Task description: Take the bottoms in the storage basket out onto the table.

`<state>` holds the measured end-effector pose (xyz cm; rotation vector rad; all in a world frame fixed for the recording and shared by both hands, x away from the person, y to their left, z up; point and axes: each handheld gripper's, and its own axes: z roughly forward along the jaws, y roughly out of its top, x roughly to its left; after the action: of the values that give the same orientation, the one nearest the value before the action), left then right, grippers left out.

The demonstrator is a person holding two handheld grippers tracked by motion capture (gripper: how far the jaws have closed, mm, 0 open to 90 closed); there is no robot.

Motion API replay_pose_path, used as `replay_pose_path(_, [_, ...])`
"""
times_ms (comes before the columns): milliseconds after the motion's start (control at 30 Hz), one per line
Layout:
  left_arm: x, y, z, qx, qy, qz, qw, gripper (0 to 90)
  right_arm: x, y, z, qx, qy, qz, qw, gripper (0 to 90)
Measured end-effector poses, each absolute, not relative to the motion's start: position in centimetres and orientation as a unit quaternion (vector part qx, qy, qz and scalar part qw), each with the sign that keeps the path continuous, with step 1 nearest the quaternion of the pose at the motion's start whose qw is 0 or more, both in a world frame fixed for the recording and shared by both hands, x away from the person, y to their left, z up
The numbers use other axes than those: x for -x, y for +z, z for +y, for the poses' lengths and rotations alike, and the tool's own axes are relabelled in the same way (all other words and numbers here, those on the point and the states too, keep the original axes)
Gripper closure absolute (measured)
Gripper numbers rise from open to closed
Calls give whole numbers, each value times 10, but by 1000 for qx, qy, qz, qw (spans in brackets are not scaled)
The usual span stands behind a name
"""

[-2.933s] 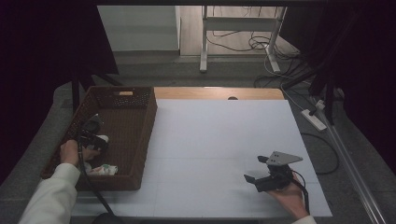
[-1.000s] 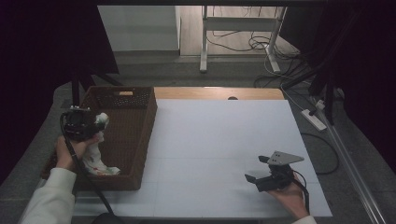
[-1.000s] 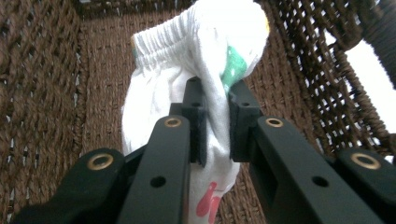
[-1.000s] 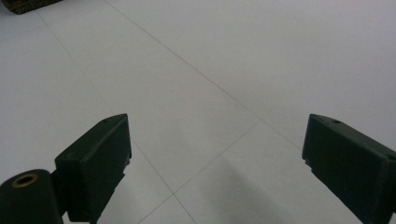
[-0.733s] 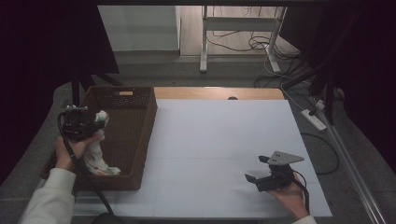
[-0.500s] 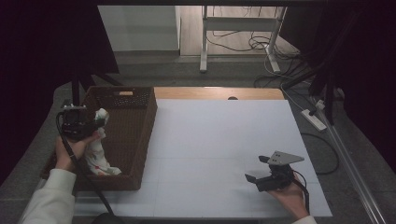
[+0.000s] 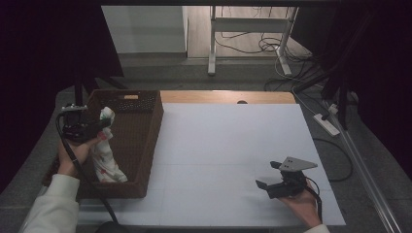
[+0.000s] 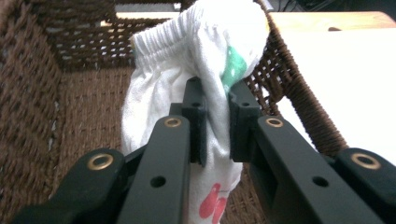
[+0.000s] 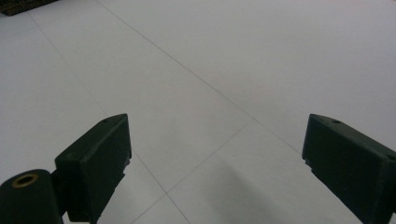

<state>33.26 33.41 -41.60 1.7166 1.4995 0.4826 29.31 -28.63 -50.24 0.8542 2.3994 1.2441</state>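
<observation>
From above, the left gripper [image 7: 99,125] lifts a white printed cloth garment [image 7: 105,155] over the brown woven wicker basket [image 7: 145,141], while the right gripper [image 7: 269,177] rests on the white table [image 7: 233,145]. The left gripper view shows its jaws clamped on the garment's bunched fabric. The right gripper view shows its jaws wide apart above bare tabletop.

One brown wicker basket [image 7: 145,141] sits at the left end of the table, and every other count is placed from it. Inside the basket hangs one white printed cloth [image 7: 104,155], raised above the basket floor. Two handheld grippers are present: one left gripper [image 7: 99,127] over the basket, one right gripper [image 7: 268,174] well apart from the basket. One white table sheet [image 7: 233,145] lies beside the basket.
</observation>
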Motion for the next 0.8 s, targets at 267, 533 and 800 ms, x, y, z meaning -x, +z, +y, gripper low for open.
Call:
replay_pose_path(267, [-331, -407, 330, -673, 194, 580, 416, 806, -294, -503, -288, -301, 433, 836, 155, 81])
replay_pose_path(533, [-327, -399, 331, -662, 197, 576, 438, 805, -294, -503, -288, -302, 431, 836, 157, 81])
replay_pose_path(800, [-324, -390, 327, -656, 207, 564, 457, 805, -294, -503, -288, -303, 428, 837, 158, 81])
